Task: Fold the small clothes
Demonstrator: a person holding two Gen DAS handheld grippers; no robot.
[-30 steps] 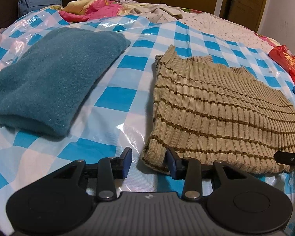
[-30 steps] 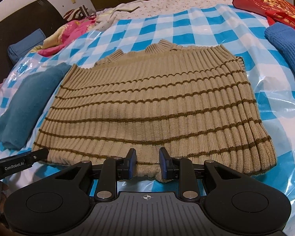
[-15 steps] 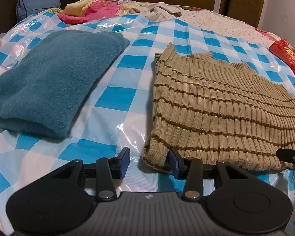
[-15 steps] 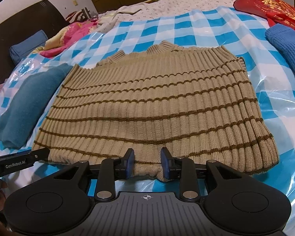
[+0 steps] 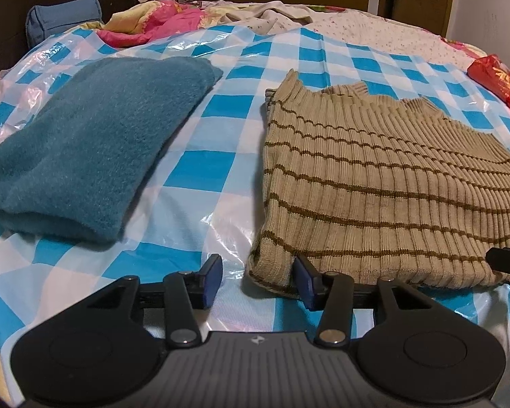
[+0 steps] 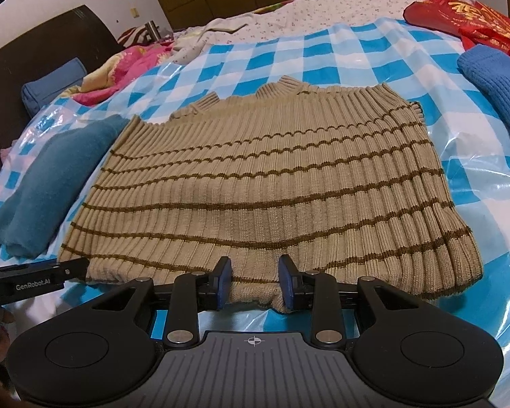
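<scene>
Right wrist: one striped sweater point(image 6: 265, 183), two tools point(image 6: 254, 280) point(image 5: 256, 280) spread, opening, hem between.

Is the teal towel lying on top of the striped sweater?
No: in the left wrist view the teal towel lies apart from the striped sweater, with checkered sheet between them.

1. "GenRobot.AI" in white letters on the black left gripper point(image 6: 37, 280), seen at the right wrist view's left edge.
2. Gold characters on the red bag point(image 6: 476, 17), too blurred to read.
</scene>
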